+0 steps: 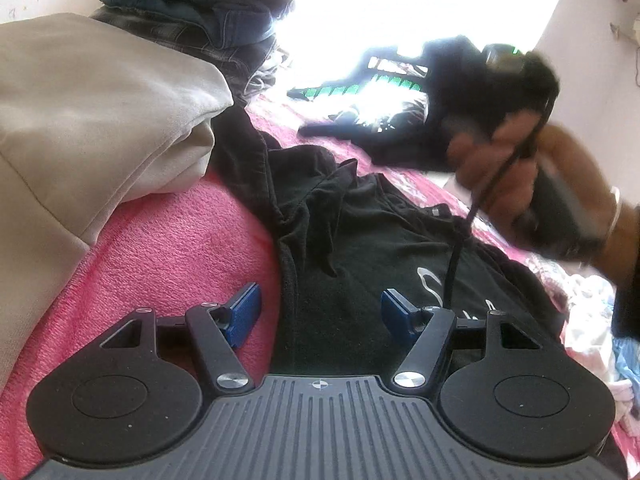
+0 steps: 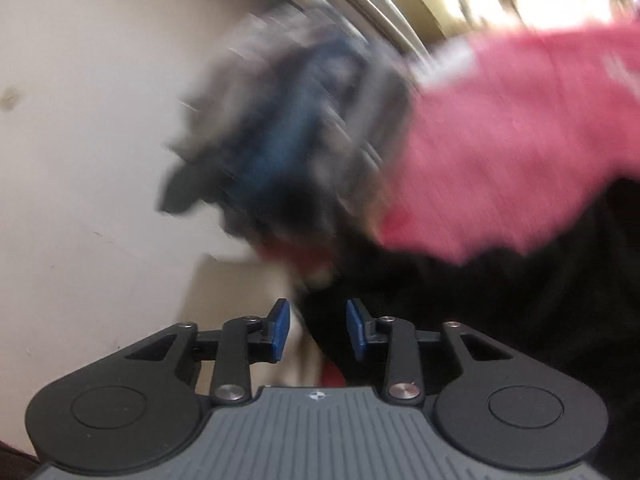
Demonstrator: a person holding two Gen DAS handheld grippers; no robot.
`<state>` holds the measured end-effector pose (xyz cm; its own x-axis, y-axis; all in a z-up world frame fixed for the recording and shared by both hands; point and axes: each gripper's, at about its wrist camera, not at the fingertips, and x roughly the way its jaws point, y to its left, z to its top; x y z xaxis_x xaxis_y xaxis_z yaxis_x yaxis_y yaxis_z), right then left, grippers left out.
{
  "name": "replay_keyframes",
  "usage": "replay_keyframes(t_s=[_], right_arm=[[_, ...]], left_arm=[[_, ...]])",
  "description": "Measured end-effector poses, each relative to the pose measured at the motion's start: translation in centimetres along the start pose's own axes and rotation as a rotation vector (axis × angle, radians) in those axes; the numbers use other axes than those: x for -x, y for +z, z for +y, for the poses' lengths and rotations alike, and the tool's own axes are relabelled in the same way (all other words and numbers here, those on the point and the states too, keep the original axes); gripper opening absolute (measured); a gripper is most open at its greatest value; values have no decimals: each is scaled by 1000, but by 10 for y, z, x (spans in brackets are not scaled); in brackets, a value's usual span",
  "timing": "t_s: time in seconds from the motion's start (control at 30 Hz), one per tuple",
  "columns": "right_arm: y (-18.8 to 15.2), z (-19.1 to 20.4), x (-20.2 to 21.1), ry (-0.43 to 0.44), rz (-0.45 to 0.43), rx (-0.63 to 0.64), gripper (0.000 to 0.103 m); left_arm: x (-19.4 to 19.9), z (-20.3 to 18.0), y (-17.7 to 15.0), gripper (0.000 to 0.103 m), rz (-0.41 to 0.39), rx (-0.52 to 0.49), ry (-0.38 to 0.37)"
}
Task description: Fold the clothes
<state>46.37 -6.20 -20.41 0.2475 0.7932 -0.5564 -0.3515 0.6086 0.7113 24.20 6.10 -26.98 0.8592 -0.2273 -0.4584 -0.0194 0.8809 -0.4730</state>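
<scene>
The black T-shirt lies crumpled on the pink bedspread, just right of a folded beige garment. The left gripper hovers over the shirt's near edge, fingers wide apart and empty. Beyond the shirt, a hand grips the other tool. The right gripper, in a blurred view, has its fingers apart, holding nothing.
</scene>
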Motion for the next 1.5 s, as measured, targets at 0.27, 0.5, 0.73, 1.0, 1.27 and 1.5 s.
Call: replay_keyframes(t_s=[0.27, 0.5, 0.73, 1.0, 1.27, 1.5], right_arm=[[-15, -12, -43, 45, 99, -27, 34], [-22, -13, -45, 232, 119, -62, 35], [-27, 24, -30, 225, 212, 171, 40], [-3, 14, 2, 131, 20, 156, 40], [53, 10, -39, -218, 6, 288, 36], [60, 19, -92, -269, 163, 431, 36]], left_arm=[[0, 0, 0, 67, -2, 1, -3], [0, 0, 1, 67, -3, 0, -4], [-2, 2, 3, 67, -1, 0, -7], [-1, 2, 3, 67, -4, 1, -13], [-1, 5, 3, 67, -7, 9, -23], [0, 6, 4, 67, -9, 13, -30]])
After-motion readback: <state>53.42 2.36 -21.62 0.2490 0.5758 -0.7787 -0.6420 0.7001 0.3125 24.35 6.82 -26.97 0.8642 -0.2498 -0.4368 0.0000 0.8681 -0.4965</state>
